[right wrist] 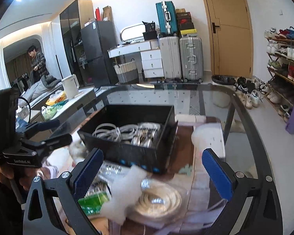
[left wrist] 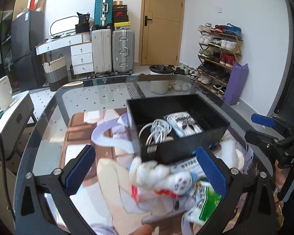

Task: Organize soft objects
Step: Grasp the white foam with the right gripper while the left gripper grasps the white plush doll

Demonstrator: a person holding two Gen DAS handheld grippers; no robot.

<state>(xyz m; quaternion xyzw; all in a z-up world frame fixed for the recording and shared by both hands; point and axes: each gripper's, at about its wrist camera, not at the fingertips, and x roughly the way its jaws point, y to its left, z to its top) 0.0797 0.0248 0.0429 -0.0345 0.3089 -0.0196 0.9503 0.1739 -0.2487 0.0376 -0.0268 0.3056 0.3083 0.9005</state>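
Observation:
A black open box (left wrist: pixel 186 143) stands on the glass table and holds coiled white cables (left wrist: pixel 156 131) and a white packet (left wrist: pixel 184 123). It also shows in the right wrist view (right wrist: pixel 131 152). My left gripper (left wrist: pixel 147 172) is open above a blurred white soft toy (left wrist: pixel 158 176) and a green and white packet (left wrist: pixel 205 201). My right gripper (right wrist: pixel 152 172) is open above a bagged white cable coil (right wrist: pixel 158 199), a white soft piece (right wrist: pixel 125 192) and the green packet (right wrist: pixel 94 201). Nothing is gripped.
The glass table's dark rim (left wrist: pixel 54 105) curves round the work area. A white bin (left wrist: pixel 159 78), a shoe rack (left wrist: pixel 219 58), suitcases (left wrist: pixel 123 51) and a door (left wrist: pixel 162 21) stand behind. A side counter with a kettle (right wrist: pixel 70 86) is to the left.

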